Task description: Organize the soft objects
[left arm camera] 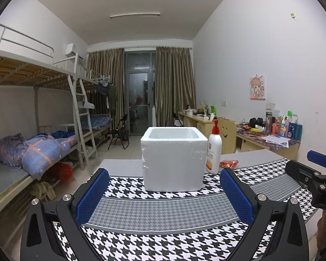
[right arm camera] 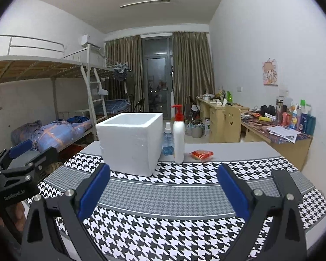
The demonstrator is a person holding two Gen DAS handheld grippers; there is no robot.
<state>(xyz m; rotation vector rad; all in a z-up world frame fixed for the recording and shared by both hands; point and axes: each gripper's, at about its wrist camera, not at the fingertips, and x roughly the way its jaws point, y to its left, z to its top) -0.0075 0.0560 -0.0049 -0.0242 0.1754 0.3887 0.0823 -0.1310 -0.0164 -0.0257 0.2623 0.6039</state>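
A white foam box (left arm camera: 173,157) stands open-topped on the houndstooth table cloth (left arm camera: 163,208); it also shows in the right wrist view (right arm camera: 129,143). A small orange-red soft packet (left arm camera: 229,163) lies behind it to the right, also in the right wrist view (right arm camera: 201,154). My left gripper (left arm camera: 164,192) is open and empty, just short of the box. My right gripper (right arm camera: 164,192) is open and empty, in front of the box and packet. The right gripper shows at the right edge of the left view (left arm camera: 315,174), the left gripper at the left edge of the right view (right arm camera: 21,163).
A white pump bottle with a red top (right arm camera: 178,137) (left arm camera: 214,150) stands right of the box. A small blue spray bottle (right arm camera: 168,140) stands behind it. Bunk beds (left arm camera: 32,130) line the left wall, cluttered desks (left arm camera: 269,137) the right.
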